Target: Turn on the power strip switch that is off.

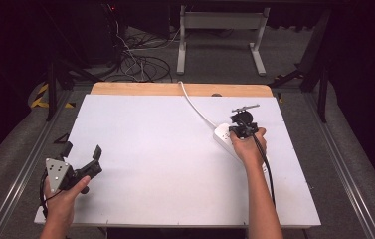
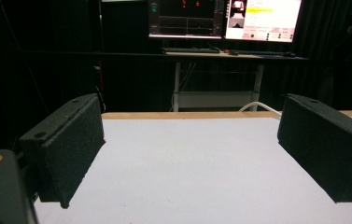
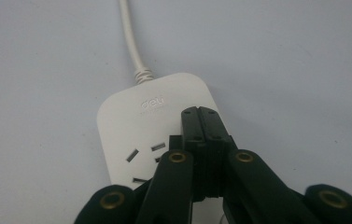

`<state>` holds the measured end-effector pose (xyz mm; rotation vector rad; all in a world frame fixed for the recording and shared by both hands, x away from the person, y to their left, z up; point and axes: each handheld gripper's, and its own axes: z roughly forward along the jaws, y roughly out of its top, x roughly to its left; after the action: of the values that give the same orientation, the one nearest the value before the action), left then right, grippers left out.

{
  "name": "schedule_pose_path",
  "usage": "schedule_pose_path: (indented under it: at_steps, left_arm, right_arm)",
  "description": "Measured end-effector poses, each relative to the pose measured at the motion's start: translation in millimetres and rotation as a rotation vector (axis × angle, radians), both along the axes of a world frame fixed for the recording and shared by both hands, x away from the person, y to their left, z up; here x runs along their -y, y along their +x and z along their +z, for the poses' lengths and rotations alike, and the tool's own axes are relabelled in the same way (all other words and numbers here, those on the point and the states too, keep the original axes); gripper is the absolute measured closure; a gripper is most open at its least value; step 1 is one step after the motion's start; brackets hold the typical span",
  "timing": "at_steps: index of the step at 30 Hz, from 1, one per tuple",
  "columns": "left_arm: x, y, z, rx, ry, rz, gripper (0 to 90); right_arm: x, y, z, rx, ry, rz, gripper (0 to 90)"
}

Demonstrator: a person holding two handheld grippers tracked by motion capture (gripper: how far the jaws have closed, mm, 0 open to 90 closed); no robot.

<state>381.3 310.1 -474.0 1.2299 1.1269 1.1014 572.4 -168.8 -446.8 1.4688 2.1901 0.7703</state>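
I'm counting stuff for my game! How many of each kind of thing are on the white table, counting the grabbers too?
Grippers: 2, the left gripper and the right gripper
White power strips: 1, the power strip with its white cord
Total: 3

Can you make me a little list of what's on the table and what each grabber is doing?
table: white board with a wooden edge at the far side
thing on it: white power strip with a white cord running off the far edge
right gripper: jaws shut together, pointing down over the power strip
left gripper: jaws wide open, nothing between them, near the front left corner
behind the table: desk with lit screens
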Motion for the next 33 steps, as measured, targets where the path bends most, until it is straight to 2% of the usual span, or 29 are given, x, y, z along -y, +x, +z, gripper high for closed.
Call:
schedule_pose_path:
  at_steps: [2,6,12,15,18,19,23,25,27,33]
  left_arm:
    - [0.1,-0.2,0.0,0.001,-0.001,0.000,8.2]
    - [-0.4,-1.0,0.5,0.002,-0.002,0.001,8.2]
    - [-1.9,-0.3,0.0,0.001,0.001,0.007,8.3]
    - [-1.6,-0.2,-0.2,0.002,-0.004,0.007,8.3]
    - [-1.5,0.6,-1.1,-0.005,-0.002,0.002,8.3]
    - [-1.6,0.9,-1.3,-0.004,0.001,0.004,8.3]
    - [-1.4,0.9,-1.3,-0.003,0.000,0.004,8.3]
    - [-2.1,0.9,-1.8,-0.007,0.003,0.004,8.3]
    - [-2.7,1.3,-2.3,-0.008,0.001,0.005,8.3]
    - [-3.3,0.3,-2.0,-0.007,-0.001,0.007,8.4]
  right_arm:
    - [-1.6,-1.5,-0.4,0.009,-0.012,-0.002,90.0]
    - [-0.2,-2.2,-1.2,0.014,0.007,-0.013,90.0]
    - [-1.4,-2.9,-1.4,0.023,-0.007,-0.010,90.0]
    - [1.4,-2.3,-0.5,0.013,0.034,-0.009,90.0]
    - [0.0,-2.1,-0.3,0.018,0.016,0.003,90.0]
    - [-2.6,-2.2,0.1,0.026,-0.016,0.013,90.0]
    - [-1.4,-2.7,2.3,0.041,-0.010,0.007,90.0]
    - [1.4,-3.5,2.8,0.059,-0.008,0.005,90.0]
    - [7.2,-6.7,6.6,0.087,0.019,0.014,90.0]
    - [21.0,-23.9,26.8,0.191,0.091,0.056,90.0]
